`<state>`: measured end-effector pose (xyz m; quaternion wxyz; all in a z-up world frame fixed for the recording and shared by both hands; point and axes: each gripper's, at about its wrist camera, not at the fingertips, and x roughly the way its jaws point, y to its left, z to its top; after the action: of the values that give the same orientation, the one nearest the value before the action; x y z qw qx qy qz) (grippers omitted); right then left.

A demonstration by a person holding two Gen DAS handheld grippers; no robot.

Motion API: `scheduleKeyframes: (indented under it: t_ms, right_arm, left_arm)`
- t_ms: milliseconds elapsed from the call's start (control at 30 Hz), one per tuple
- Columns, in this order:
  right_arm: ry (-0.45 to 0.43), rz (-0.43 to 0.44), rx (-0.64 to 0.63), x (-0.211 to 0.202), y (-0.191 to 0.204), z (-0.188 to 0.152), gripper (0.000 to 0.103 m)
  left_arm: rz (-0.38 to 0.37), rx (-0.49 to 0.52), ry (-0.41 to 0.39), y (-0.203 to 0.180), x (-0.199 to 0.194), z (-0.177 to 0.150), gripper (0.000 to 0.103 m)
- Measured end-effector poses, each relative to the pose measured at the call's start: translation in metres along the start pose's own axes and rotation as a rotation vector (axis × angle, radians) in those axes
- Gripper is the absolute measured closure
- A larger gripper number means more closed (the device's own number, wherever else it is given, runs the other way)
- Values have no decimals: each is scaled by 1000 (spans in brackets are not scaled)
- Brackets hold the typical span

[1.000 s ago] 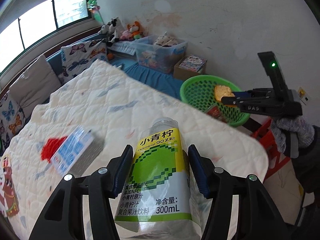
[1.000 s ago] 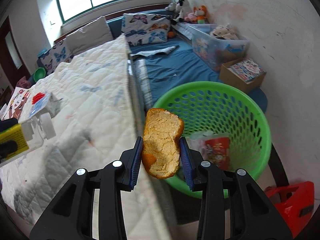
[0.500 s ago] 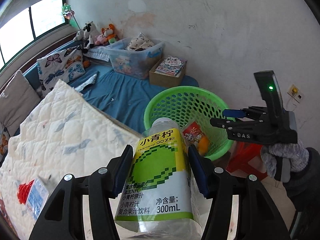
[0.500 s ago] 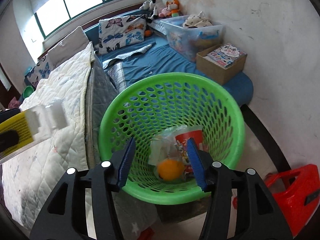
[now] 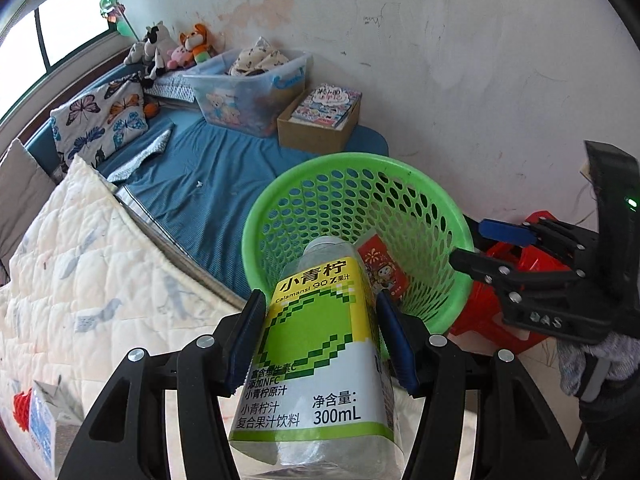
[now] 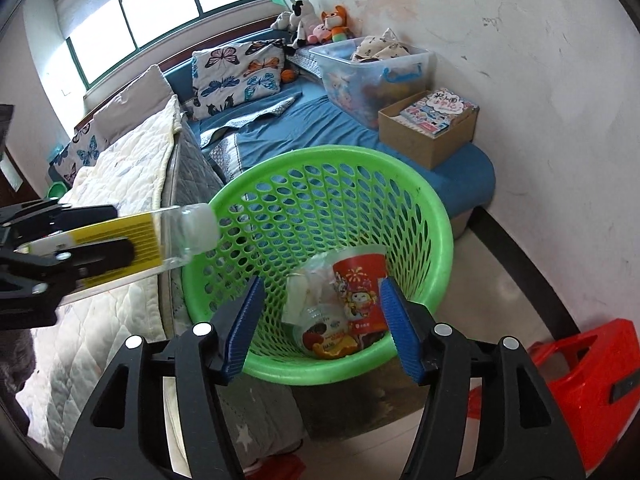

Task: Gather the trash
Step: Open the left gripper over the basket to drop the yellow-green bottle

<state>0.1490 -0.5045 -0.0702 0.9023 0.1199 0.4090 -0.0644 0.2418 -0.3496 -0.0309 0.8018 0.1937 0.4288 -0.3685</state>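
My left gripper (image 5: 320, 324) is shut on a clear plastic bottle (image 5: 316, 344) with a yellow-green label, held with its cap at the near rim of the green mesh basket (image 5: 404, 176). In the right wrist view the bottle (image 6: 120, 240) comes in from the left, its cap over the basket's (image 6: 424, 200) left rim. My right gripper (image 6: 322, 322) is open and empty, above the basket's near side. Inside lie a red printed cup (image 6: 360, 284), wrappers and a clear lid (image 6: 320, 320). A milk carton (image 5: 40, 428) lies on the quilt.
A white quilted bed (image 5: 80, 264) is left of the basket. A blue mattress (image 6: 320, 132) behind it carries a cardboard box of books (image 6: 432, 128), a clear storage bin (image 6: 372, 68) and pillows. A red stool (image 6: 588, 380) stands to the right by the wall.
My right gripper opened and dropped the bread into the basket, then drew back a little. My left gripper carried the bottle from over the bed to the basket's rim.
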Motion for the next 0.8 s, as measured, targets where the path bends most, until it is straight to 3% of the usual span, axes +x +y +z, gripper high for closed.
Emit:
scheduleKeyframes:
  t_ms: [333,367,600,800]
  right_arm:
    - [2,12,7,-1,-2,-4,40]
    - [2,13,7,-1,-2,-4,40]
    - [-5,17,3,-6,1,-7,40]
    - [-15,31,-24,-16,15,-8,37]
  left_arm:
    - [-14,-11,30,-6,23,5,47]
    - [-18,-14,26,-6,23,6,42]
    - [-26,-35,-15,-2,7,2,39]
    - [-1,-74,-54,18,-25,-21,39]
